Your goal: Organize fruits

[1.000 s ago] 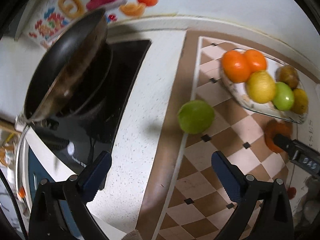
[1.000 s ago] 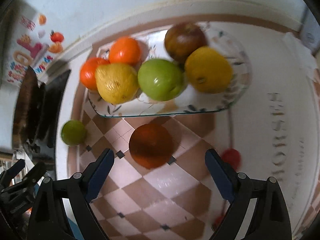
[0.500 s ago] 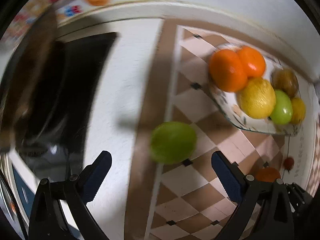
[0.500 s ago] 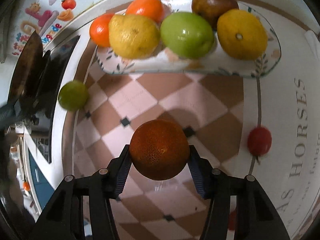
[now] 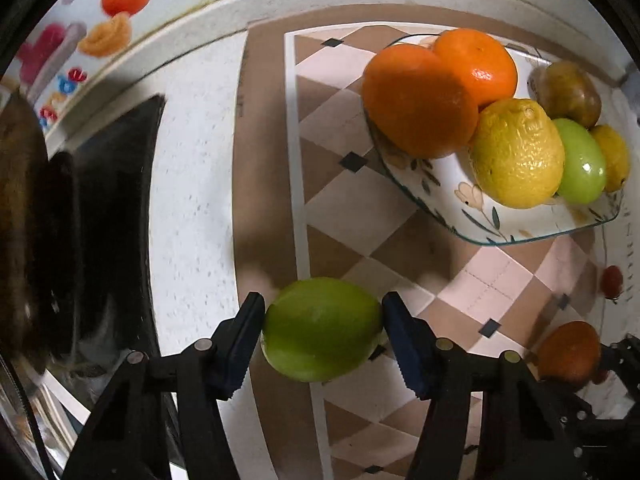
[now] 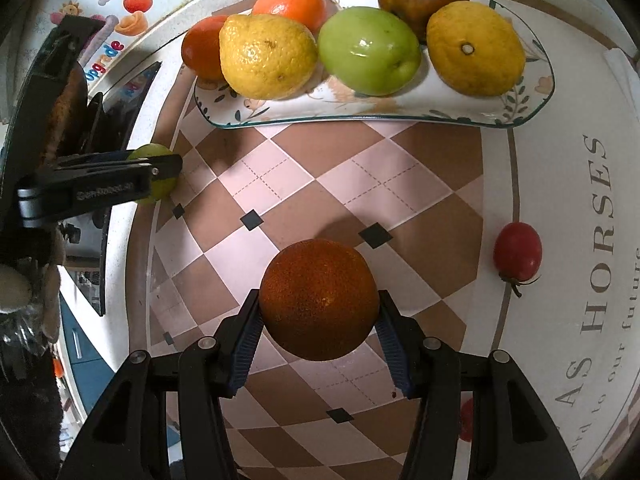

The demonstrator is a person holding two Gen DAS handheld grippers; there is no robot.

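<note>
My left gripper (image 5: 323, 334) is shut on a green lime (image 5: 322, 328), at the left edge of the checkered mat (image 5: 352, 208). It also shows in the right wrist view (image 6: 158, 172) with the lime (image 6: 154, 152) behind its finger. My right gripper (image 6: 318, 334) is shut on a dark orange (image 6: 319, 298) above the mat (image 6: 360, 184); that orange shows in the left wrist view (image 5: 570, 352). A floral glass plate (image 6: 360, 114) (image 5: 452, 200) at the back holds two oranges, two yellow citrus, a green apple (image 6: 370, 50) and a brownish fruit.
A small red tomato (image 6: 517, 252) lies on the mat's right border. A black stove (image 5: 116, 208) with a dark pan (image 5: 20, 224) stands on the white counter to the left. A wall with stickers runs along the back.
My left gripper moved in on the lime and closed on it. My right gripper closed on the dark orange half a second ago and still holds it.
</note>
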